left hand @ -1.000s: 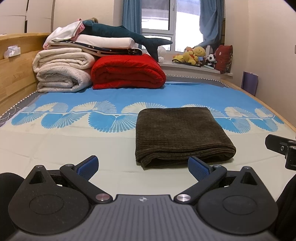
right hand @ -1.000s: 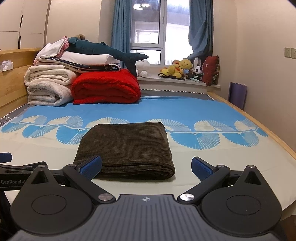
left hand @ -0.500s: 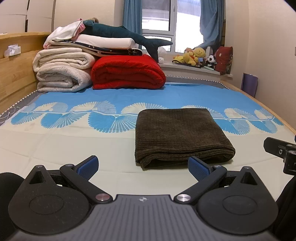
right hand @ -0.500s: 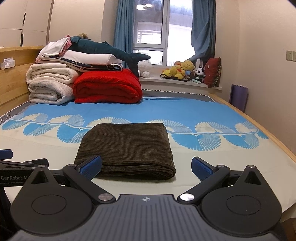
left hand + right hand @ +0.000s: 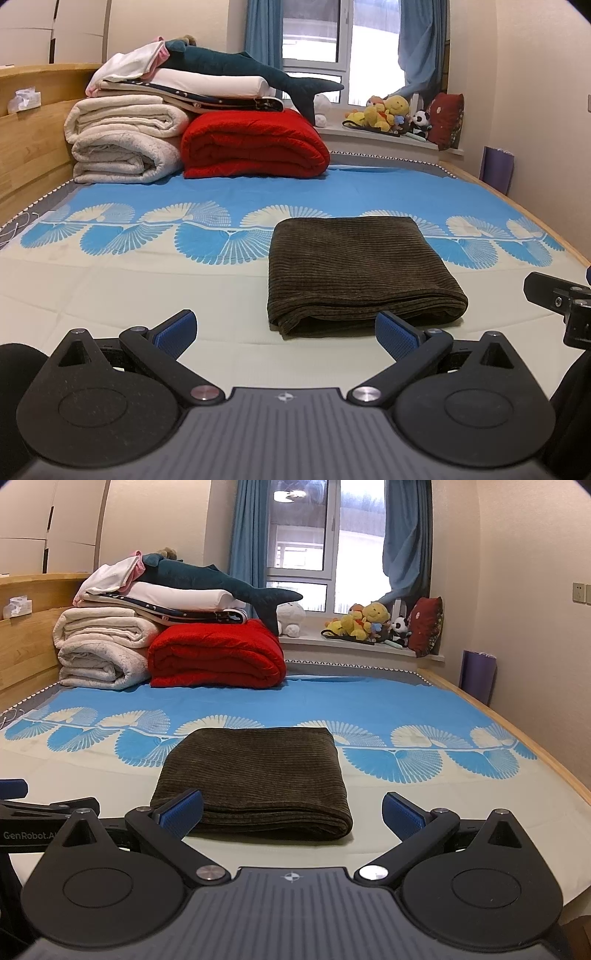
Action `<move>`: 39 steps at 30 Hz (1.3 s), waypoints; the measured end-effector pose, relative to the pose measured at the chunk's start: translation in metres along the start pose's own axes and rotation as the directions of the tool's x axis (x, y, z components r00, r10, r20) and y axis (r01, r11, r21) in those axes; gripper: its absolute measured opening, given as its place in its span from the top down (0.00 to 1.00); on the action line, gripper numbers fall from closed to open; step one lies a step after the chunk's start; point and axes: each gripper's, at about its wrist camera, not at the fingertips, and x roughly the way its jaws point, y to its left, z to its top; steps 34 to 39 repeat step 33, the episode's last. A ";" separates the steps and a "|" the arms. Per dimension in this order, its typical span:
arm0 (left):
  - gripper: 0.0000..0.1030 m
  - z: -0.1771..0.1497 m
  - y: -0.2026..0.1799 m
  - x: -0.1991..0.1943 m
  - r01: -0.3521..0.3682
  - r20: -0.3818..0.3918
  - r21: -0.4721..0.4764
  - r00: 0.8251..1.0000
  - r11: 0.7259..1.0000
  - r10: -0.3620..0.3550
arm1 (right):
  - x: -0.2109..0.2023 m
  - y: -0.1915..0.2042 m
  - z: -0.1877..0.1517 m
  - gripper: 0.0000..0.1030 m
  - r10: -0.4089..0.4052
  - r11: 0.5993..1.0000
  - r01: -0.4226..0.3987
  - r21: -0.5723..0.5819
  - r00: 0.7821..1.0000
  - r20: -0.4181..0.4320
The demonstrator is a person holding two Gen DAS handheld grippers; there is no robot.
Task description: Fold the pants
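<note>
Pants (image 5: pixel 360 267), already folded into a brown corduroy block, lie on the bed sheet (image 5: pixel 110 295) just ahead of both wide-spread, empty grippers, offset rightward of the left gripper (image 5: pixel 286 330) and leftward of the right gripper (image 5: pixel 293 812), neither clearly nearer.

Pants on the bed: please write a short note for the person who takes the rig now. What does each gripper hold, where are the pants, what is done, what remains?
Left gripper: open, holds nothing, above the sheet short of the pants.
Right gripper: open, holds nothing, just short of the near edge of the pants.
Pants: brown corduroy, folded into a neat rectangle, flat on the bed, thick fold edge toward the cameras.
Done: the fold looks complete; no leg or waistband sticks out.
Left: probably nothing but to draw both grippers away; perhaps press the near edge flat if it lifts.
</note>
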 end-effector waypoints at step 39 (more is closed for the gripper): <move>0.00 0.000 -0.001 -0.002 0.018 0.011 0.020 1.000 1.000 -0.018 | -0.002 -0.001 0.000 0.01 0.003 1.000 -0.003 -0.001 1.000 0.003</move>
